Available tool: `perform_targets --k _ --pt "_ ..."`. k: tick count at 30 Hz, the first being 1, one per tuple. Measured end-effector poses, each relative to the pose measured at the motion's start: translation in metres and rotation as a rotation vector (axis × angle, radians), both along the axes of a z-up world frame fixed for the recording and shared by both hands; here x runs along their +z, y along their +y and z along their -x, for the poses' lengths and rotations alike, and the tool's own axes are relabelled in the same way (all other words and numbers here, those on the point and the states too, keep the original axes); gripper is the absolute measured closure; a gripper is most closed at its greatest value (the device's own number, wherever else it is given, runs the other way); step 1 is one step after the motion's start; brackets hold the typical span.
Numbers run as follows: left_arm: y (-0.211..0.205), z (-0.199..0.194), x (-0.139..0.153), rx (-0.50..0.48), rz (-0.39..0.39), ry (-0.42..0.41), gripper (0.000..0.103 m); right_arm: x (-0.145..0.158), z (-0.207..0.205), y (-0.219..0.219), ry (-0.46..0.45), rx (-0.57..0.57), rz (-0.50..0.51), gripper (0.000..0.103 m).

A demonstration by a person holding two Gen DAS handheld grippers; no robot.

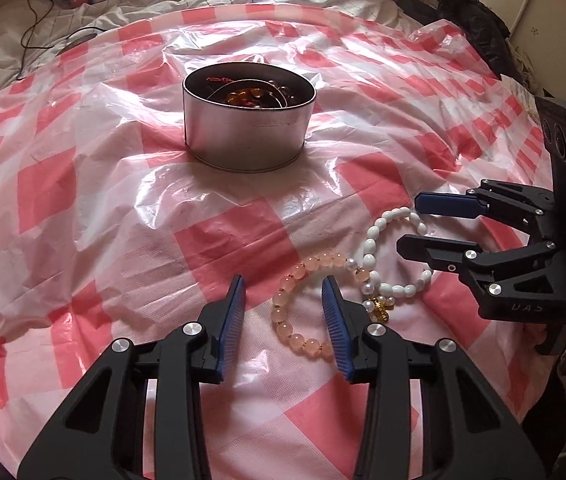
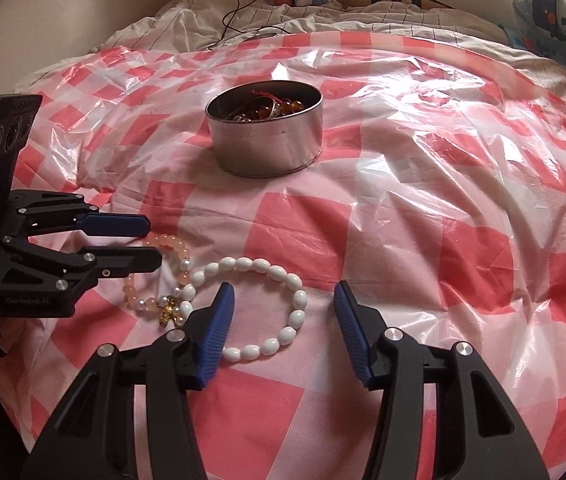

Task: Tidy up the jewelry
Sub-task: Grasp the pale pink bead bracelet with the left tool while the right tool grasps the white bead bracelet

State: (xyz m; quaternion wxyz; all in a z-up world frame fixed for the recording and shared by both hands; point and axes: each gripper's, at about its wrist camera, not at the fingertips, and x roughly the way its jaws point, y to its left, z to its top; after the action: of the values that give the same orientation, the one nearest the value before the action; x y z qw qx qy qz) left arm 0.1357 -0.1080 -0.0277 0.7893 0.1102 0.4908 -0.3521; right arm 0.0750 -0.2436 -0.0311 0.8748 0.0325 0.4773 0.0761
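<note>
A pink bead bracelet (image 1: pixel 298 339) and a white bead bracelet (image 1: pixel 367 236) lie touching on the red-and-white checked sheet, joined near a gold charm (image 1: pixel 379 308). My left gripper (image 1: pixel 283 284) is open, with the left side of the pink bracelet between its blue pads, neither pad pressing on it. My right gripper (image 2: pixel 283 288) is open too, straddling the right arc of the white bracelet (image 2: pixel 259 266). Each gripper shows in the other's view: the right gripper (image 1: pixel 408 224) over the white beads, the left gripper (image 2: pixel 153 242) over the pink bracelet (image 2: pixel 175 242). A round metal tin (image 1: pixel 243 136) holding amber beads stands beyond.
The crinkled plastic sheet (image 2: pixel 443 200) covers a bed with white bedding (image 1: pixel 3 52) behind it. A black cable (image 2: pixel 239 4) trails across the bedding. A dark bag (image 1: pixel 479 20) sits at the far right. The tin (image 2: pixel 267 148) stands mid-sheet.
</note>
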Motion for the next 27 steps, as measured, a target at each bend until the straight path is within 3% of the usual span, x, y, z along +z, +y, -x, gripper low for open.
perform_targets --k 2,3,7,11,15,19,21,22,23,24,27 --pt "-0.003 0.002 -0.002 -0.021 -0.021 -0.008 0.066 -0.002 0.0 0.003 0.002 0.008 0.025 0.052" --pt "-0.005 0.004 -0.002 -0.033 -0.026 -0.013 0.066 -0.003 0.0 0.005 0.0 0.013 0.037 0.059" --pt "-0.006 0.007 0.001 -0.057 -0.027 -0.022 0.094 -0.002 0.001 0.006 -0.006 0.027 0.034 0.095" --pt "0.0 0.004 0.009 -0.029 -0.002 -0.04 0.096 0.001 0.002 0.003 -0.015 0.019 0.022 0.095" --pt "0.001 -0.001 0.001 -0.015 -0.034 -0.015 0.095 -0.003 -0.001 0.004 0.008 0.014 0.033 0.095" --pt "-0.003 0.003 -0.003 -0.041 -0.037 -0.009 0.081 -0.006 -0.001 0.008 0.013 0.023 0.06 0.094" --pt "-0.006 0.007 -0.003 -0.048 -0.053 -0.029 0.081 -0.005 0.0 0.008 0.006 0.024 0.063 0.094" --pt "-0.006 0.007 -0.003 -0.048 -0.054 -0.03 0.082 -0.005 0.0 0.007 0.002 0.023 0.061 0.095" --pt "-0.005 0.006 -0.002 -0.044 -0.051 -0.032 0.092 -0.003 0.001 0.007 -0.005 0.022 0.056 0.095" --pt "-0.005 0.006 -0.001 -0.04 -0.049 -0.031 0.096 -0.002 0.002 0.006 -0.013 0.019 0.047 0.095" --pt "-0.003 0.006 0.004 -0.033 -0.047 -0.054 0.096 0.002 0.001 -0.001 -0.022 0.005 -0.004 0.095"
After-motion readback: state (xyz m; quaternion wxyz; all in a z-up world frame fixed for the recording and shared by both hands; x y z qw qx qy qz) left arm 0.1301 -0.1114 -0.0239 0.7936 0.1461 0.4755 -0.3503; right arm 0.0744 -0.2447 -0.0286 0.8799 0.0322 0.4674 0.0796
